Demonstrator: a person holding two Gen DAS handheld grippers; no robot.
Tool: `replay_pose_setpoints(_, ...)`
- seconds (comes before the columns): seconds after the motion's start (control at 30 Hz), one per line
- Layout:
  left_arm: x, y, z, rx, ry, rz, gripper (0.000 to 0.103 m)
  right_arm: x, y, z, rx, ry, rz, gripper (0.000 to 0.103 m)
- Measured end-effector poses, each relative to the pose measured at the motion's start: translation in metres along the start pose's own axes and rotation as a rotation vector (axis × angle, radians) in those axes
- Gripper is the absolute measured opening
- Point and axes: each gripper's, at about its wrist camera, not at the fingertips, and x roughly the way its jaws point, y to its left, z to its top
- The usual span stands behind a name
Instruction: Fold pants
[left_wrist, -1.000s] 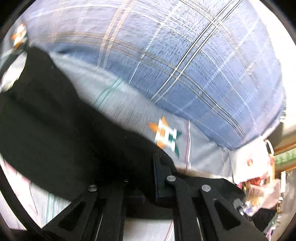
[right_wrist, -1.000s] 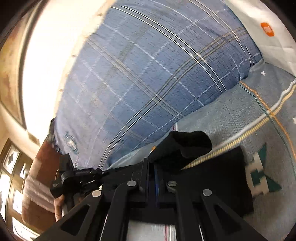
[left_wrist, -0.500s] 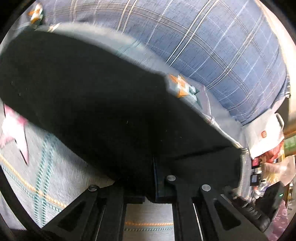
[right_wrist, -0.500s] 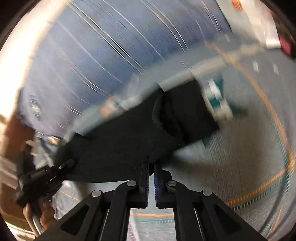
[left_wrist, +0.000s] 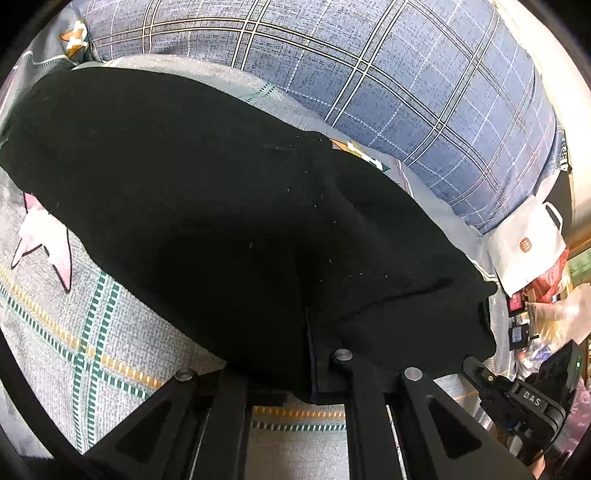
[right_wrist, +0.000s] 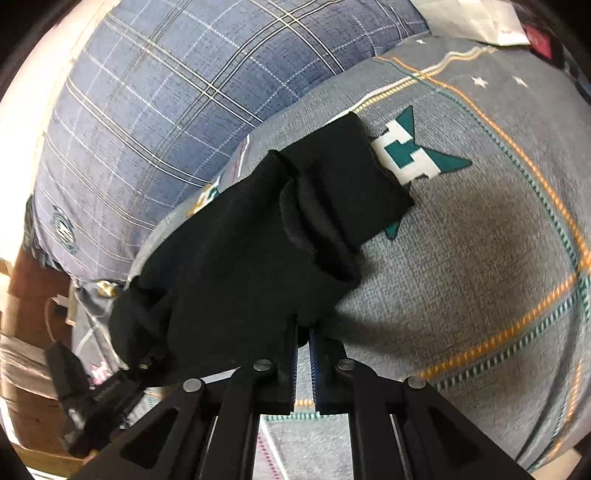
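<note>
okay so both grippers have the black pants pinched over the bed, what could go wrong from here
1. Both grips sit right at the cloth's edge: the left gripper and right gripper pinch only a thin bite of the black pants, so a tug might slip it free.
2. The far folded end looks bunched and stepped, so pressing now may set a crooked fold.
3. The plaid pillow lies close behind; sliding the pants that way could ruck them.

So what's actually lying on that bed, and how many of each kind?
Black pants: 1
Blue plaid pillow: 1
Grey patterned bedspread: 1
Handheld grippers: 2, left gripper and right gripper, both pinching the pants
Total: 5
</note>
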Motion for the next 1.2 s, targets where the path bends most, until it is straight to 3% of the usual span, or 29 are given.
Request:
replay_pose_setpoints(0.17, 0.008, -0.007, 0.004, 0.005, 0.012, 0.010, 0.008, -0.025, 0.003, -0.014, 0.008, -0.087, 0.045, 0.012)
replay_pose_setpoints(0.27, 0.012, -0.007, 0.003, 0.022, 0.012, 0.017, 0.009, -0.041, -0.002, -0.026, 0.002, -0.109, 0.054, 0.023)
replay_pose_setpoints(0.3, 0.017, -0.010, 0.004, 0.024, 0.013, 0.017, 0.009, -0.045, -0.001, -0.029, -0.005, -0.113, 0.049, 0.035)
replay_pose_setpoints(0.33, 0.019, -0.009, 0.004, 0.028, 0.013, 0.015, 0.009, -0.048, 0.001, -0.031, -0.018, -0.121, 0.043, 0.060)
replay_pose_setpoints(0.4, 0.020, -0.009, 0.003, 0.034, 0.013, 0.009, 0.009, -0.051, 0.005, -0.030, -0.039, -0.153, 0.019, 0.083)
replay_pose_setpoints(0.53, 0.021, -0.007, 0.001, 0.060, 0.011, 0.006, 0.009, -0.054, 0.003, -0.025, -0.020, -0.156, -0.019, 0.083)
replay_pose_setpoints(0.8, 0.022, 0.000, 0.003, 0.093, 0.015, -0.066, 0.009, -0.079, -0.023, -0.010, 0.041, -0.216, 0.022, 0.083)
replay_pose_setpoints(0.9, 0.023, 0.005, 0.003, 0.057, 0.009, -0.094, 0.010, -0.075, -0.025, -0.004, 0.045, -0.220, 0.040, 0.083)
replay_pose_setpoints(1.07, 0.023, 0.005, 0.007, 0.011, 0.037, -0.108, 0.010, -0.048, 0.003, 0.014, -0.083, -0.204, -0.039, 0.083)
replay_pose_setpoints(1.13, 0.024, 0.008, 0.008, -0.006, 0.047, -0.122, 0.010, -0.029, 0.017, 0.020, -0.149, -0.175, -0.119, 0.082)
replay_pose_setpoints(1.17, 0.024, 0.010, 0.009, -0.016, 0.051, -0.128, 0.010, -0.024, 0.021, 0.022, -0.167, -0.167, -0.132, 0.081)
replay_pose_setpoints(1.2, 0.024, 0.011, 0.009, -0.023, 0.055, -0.132, 0.010, -0.017, 0.026, 0.023, -0.194, -0.152, -0.137, 0.072)
